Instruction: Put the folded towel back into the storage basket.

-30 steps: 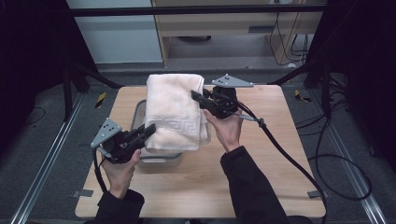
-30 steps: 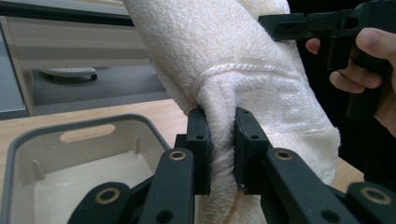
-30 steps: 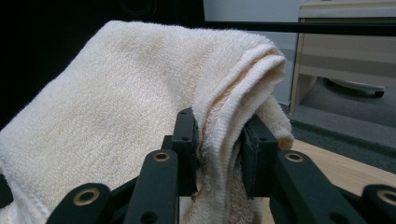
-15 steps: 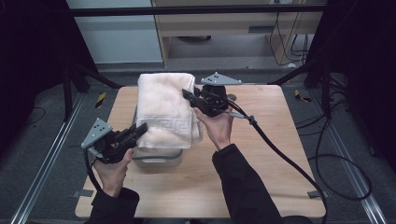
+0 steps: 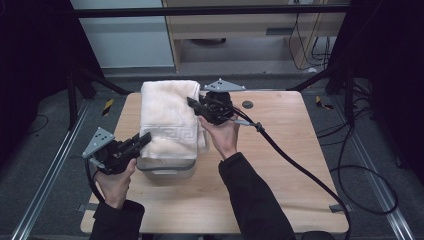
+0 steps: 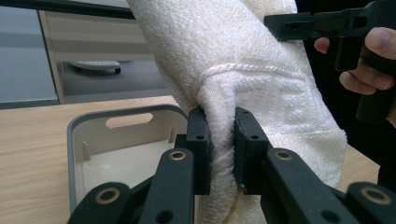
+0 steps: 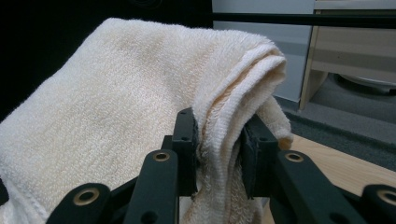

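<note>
A cream folded towel with a woven key-pattern band hangs lifted above a grey plastic basin on the wooden table. My left gripper is shut on the towel's near left edge; its pads pinch the bunched cloth just below the band. My right gripper is shut on the towel's far right edge, where several folded layers are squeezed between its jaws. In the left gripper view the basin lies below and to the left, and the other hand's gripper shows at top right.
The wooden table has bare room to the right of the basin. A small dark round spot lies near the far edge. A cable trails from the right gripper across the table. A cabinet stands beyond.
Both grippers have carried the towel toward the left of the high view and slightly lower; the towel now hangs more over the basin's left part.
</note>
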{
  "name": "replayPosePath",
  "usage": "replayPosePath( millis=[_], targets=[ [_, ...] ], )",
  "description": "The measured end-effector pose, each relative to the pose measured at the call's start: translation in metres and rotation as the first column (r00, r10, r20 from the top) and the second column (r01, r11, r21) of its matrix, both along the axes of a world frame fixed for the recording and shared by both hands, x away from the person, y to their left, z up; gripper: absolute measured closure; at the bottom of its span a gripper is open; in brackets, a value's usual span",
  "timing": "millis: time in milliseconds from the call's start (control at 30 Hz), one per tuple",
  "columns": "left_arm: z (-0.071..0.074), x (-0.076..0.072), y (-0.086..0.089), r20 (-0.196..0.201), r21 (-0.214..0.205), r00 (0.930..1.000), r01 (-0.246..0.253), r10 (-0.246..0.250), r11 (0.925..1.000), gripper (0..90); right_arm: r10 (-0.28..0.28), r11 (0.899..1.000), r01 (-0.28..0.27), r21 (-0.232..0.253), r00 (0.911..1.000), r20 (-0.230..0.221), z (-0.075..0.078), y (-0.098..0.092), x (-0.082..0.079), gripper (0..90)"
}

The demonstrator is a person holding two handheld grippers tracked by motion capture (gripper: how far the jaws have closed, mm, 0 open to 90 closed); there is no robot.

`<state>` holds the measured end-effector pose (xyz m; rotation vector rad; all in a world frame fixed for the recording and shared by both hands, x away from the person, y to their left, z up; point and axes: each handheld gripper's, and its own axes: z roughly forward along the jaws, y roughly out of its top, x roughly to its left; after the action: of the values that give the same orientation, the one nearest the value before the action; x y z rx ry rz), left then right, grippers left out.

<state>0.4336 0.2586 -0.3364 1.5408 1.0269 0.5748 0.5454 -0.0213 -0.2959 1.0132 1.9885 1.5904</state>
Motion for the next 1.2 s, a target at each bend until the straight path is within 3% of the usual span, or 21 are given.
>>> replayPosePath(
  millis=[700, 1200],
  targets=[
    [-0.024, 0.018, 0.014, -0.076, 0.040, 0.9961, -0.043, 0.046, 0.9983, 78.0, -0.008, 1.000, 0.007, -0.020, 0.9981, -0.061, -0.032, 0.022, 0.019, 70.5],
    [-0.047, 0.034, 0.021, -0.138, 0.084, 0.9864, -0.078, 0.089, 0.9934, 78.0, -0.020, 0.999, 0.015, -0.050, 0.9951, -0.097, -0.058, 0.035, 0.031, 70.5]
  ],
)
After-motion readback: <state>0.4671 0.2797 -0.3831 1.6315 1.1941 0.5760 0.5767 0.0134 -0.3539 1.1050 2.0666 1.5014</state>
